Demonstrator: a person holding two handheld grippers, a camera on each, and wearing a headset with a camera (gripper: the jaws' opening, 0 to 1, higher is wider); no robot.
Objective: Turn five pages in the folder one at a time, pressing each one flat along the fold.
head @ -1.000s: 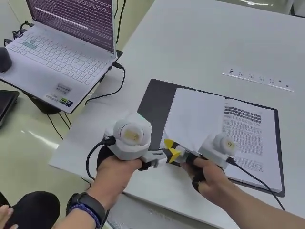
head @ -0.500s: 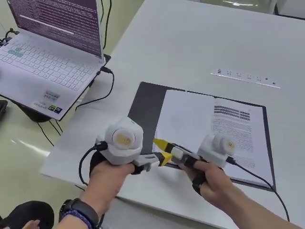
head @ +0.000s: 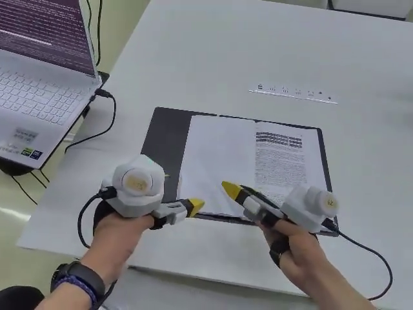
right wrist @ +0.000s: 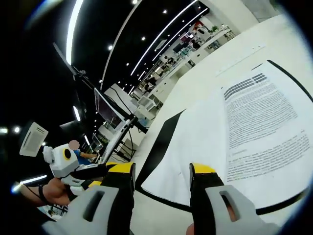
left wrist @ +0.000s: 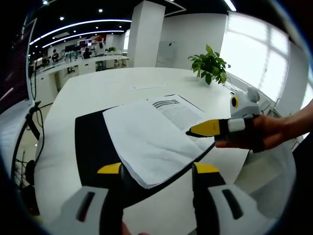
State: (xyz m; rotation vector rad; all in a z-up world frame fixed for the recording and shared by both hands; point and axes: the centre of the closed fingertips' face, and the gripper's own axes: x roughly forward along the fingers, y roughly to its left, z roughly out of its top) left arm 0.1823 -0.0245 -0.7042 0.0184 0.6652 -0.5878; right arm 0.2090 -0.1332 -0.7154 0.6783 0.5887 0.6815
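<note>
The folder (head: 164, 139) lies open on the white table, black inner cover to the left. A blank turned page (head: 216, 161) rests flat on the left side, a printed page (head: 287, 165) on the right. My left gripper (head: 193, 206) hovers open at the folder's near edge, by the blank page's (left wrist: 146, 142) near corner, nothing between its fingers. My right gripper (head: 231, 189) stands open over the near part of the fold, touching nothing. In the right gripper view the printed page (right wrist: 264, 122) lies ahead, and the left gripper (right wrist: 98, 175) is at the left.
An open laptop (head: 32, 84) sits at the far left with a black cable (head: 103, 123) running toward the folder. A thin printed strip (head: 293, 93) lies beyond the folder. The table's near edge (head: 213, 268) runs just under both hands.
The page that stood lifted near the right gripper now lies flat on the left side. The two grippers have drawn apart. The head camera has shifted.
</note>
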